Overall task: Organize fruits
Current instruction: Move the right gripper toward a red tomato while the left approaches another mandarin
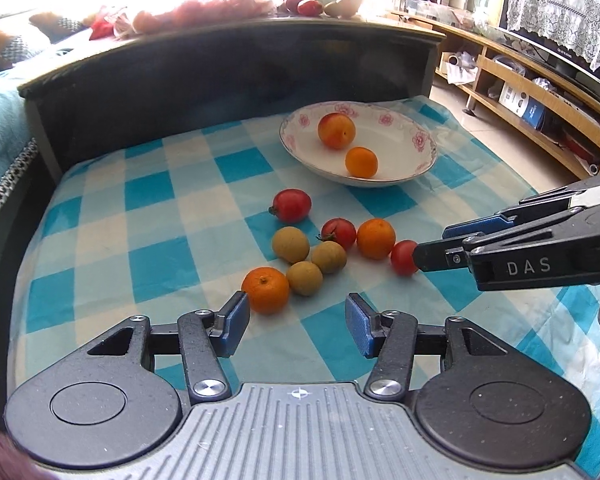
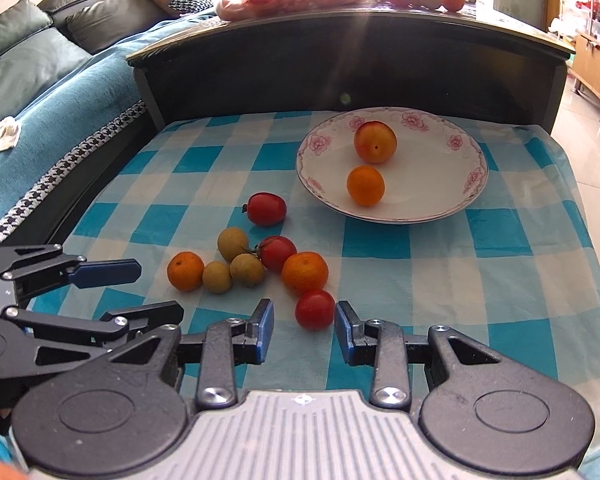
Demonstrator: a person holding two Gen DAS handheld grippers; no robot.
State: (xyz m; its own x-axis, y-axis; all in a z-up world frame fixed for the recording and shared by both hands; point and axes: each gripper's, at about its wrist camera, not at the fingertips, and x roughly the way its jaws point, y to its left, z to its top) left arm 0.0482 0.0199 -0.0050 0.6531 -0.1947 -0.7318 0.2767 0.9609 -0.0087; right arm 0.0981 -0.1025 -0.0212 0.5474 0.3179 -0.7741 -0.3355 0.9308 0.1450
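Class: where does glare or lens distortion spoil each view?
Left wrist view: window light washes out the top of the frame, and the dark ledge bows. Right wrist view: a flare streak and pale spot sit above the plate; the tablecloth checks curve.

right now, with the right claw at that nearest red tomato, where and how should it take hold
Grip the tomato across its widest middle, pads on its two open flanks. Come in low and straight ahead from the near side, as the right claw already sits, open with the tomato between its tips. It is round and smooth, so a high grip would likely slip. The orange touches its far side, so stop short of that.
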